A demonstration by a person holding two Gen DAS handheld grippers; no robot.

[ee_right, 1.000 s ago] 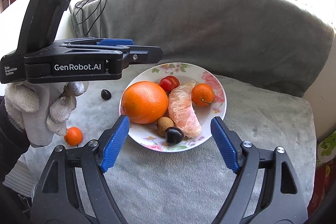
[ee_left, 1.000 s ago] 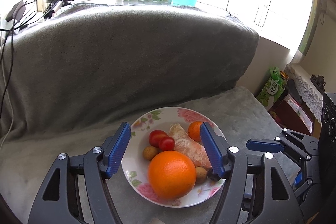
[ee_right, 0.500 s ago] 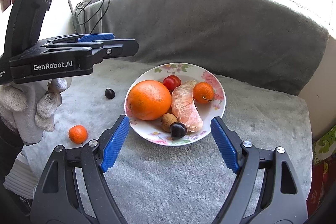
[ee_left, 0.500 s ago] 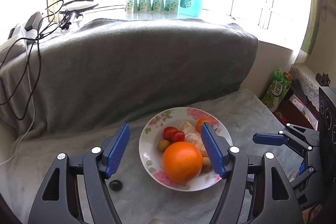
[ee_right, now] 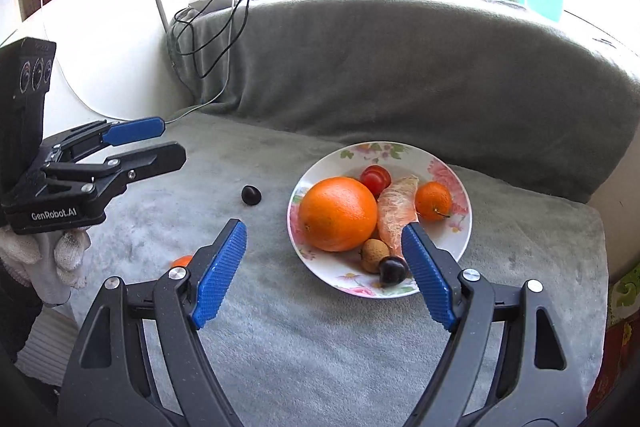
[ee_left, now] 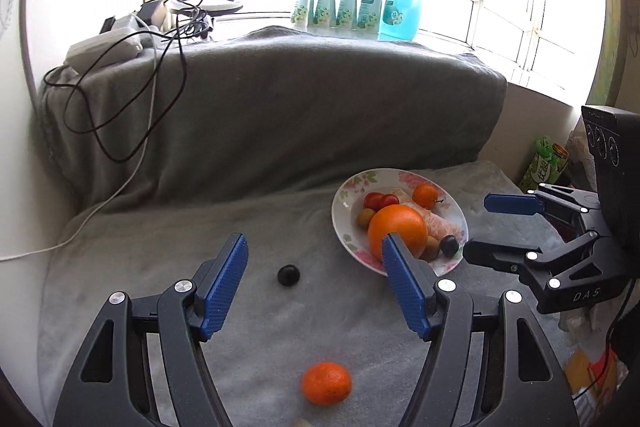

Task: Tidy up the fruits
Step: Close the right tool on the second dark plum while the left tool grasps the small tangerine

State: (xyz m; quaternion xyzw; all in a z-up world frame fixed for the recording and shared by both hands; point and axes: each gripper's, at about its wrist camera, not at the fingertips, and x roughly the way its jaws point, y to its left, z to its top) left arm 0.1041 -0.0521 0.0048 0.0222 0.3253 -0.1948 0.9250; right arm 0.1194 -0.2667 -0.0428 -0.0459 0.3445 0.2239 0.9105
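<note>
A floral plate point(ee_right: 460, 239) point(ee_left: 344, 227) on the grey blanket holds a big orange point(ee_right: 338, 213) point(ee_left: 398, 229), cherry tomatoes point(ee_right: 376, 178), a peeled citrus segment point(ee_right: 396, 215), a small mandarin point(ee_right: 433, 201), a brown longan point(ee_right: 374, 254) and a dark cherry point(ee_right: 394, 270). A loose dark cherry point(ee_left: 289, 275) point(ee_right: 251, 195) and a loose mandarin point(ee_left: 327, 383) point(ee_right: 182, 261) lie on the blanket left of the plate. My left gripper point(ee_left: 316, 287) is open and empty above them. My right gripper point(ee_right: 322, 273) is open and empty before the plate.
A blanket-covered backrest point(ee_left: 280, 107) rises behind, with cables point(ee_left: 120, 99) draped at its left. Bottles point(ee_left: 360, 3) stand on the windowsill. A green can point(ee_left: 542, 163) stands off the right edge. The other gripper shows at each view's side point(ee_left: 560, 239) point(ee_right: 92, 163).
My left gripper has pulled back and swung left, off the plate, bringing the loose cherry and mandarin into view. My right gripper has drifted slightly left. Both stay open.
</note>
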